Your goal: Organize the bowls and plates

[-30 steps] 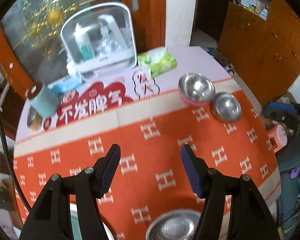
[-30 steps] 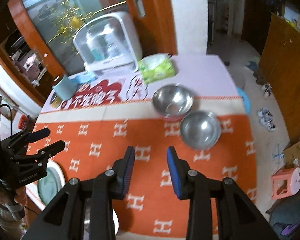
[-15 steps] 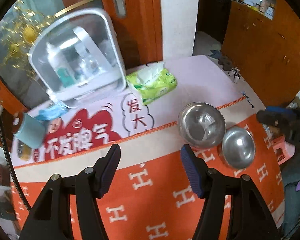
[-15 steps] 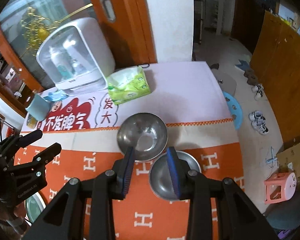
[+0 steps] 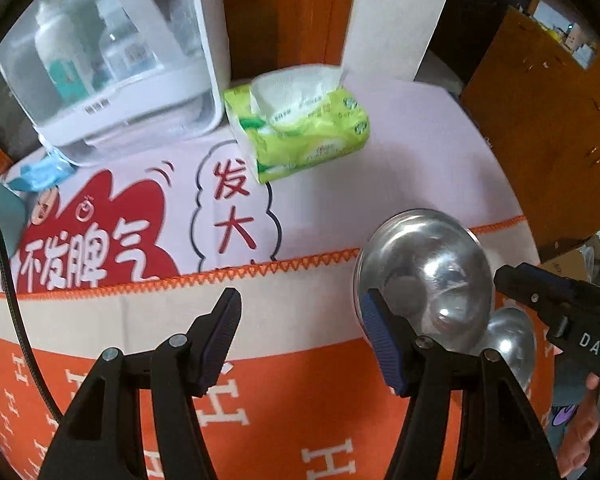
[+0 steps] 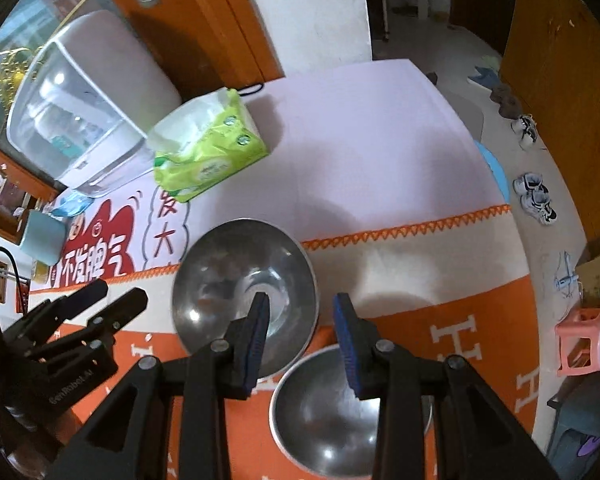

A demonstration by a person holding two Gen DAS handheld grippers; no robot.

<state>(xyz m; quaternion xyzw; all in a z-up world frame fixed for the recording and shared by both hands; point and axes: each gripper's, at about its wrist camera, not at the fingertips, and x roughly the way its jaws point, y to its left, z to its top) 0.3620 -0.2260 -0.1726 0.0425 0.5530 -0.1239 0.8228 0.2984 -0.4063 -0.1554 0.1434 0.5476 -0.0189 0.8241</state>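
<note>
Sitting side by side on the orange-patterned counter (image 6: 480, 320), the larger steel bowl (image 6: 220, 276) and the smaller steel bowl (image 6: 320, 420) nearly touch. Both look light, rigid and slick, so the thin rim is probably the safest hold. The right hand-held gripper (image 6: 300, 336) hovers above them, jaws partly apart and empty; the left hand-held gripper (image 5: 300, 340) stands wider, also empty, beside the larger bowl.

Orange wooden door (image 6: 204, 20), white wall (image 6: 308, 12), brown cabinets (image 6: 560, 80), pink stool (image 6: 584, 340), grey floor (image 6: 452, 60)
</note>
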